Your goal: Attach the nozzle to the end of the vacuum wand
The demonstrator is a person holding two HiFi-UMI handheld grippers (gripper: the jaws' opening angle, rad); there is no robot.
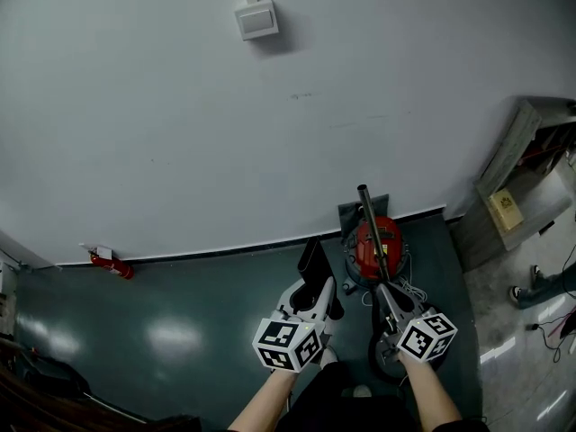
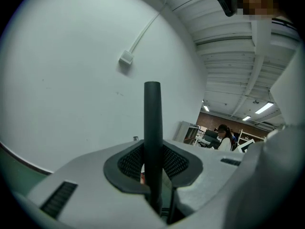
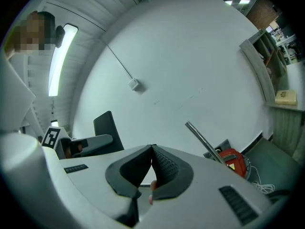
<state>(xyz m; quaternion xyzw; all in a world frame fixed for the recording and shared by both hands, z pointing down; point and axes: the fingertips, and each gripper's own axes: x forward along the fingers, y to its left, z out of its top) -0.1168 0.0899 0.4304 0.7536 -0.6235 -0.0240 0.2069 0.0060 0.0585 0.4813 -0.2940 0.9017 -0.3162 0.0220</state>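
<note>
In the head view my left gripper (image 1: 315, 292) is shut on a flat black nozzle (image 1: 315, 261) that sticks up ahead of it. The left gripper view shows the nozzle (image 2: 152, 123) edge-on, clamped between the pads. My right gripper (image 1: 385, 295) is level with the left one, with its jaws shut. Its tips (image 3: 152, 149) meet and I see nothing between them. The metal wand (image 1: 371, 228) slants up from beside the right gripper, above the red vacuum body (image 1: 378, 246). In the right gripper view the wand (image 3: 204, 140) stands right of the jaws and the nozzle (image 3: 106, 127) far to their left.
A white wall with a switch box (image 1: 256, 19) fills the space ahead. A red fire extinguisher (image 1: 112, 265) lies at the wall's foot on the left. A shelf unit (image 1: 522, 174) stands at the right. White cable (image 1: 414, 291) lies beside the vacuum.
</note>
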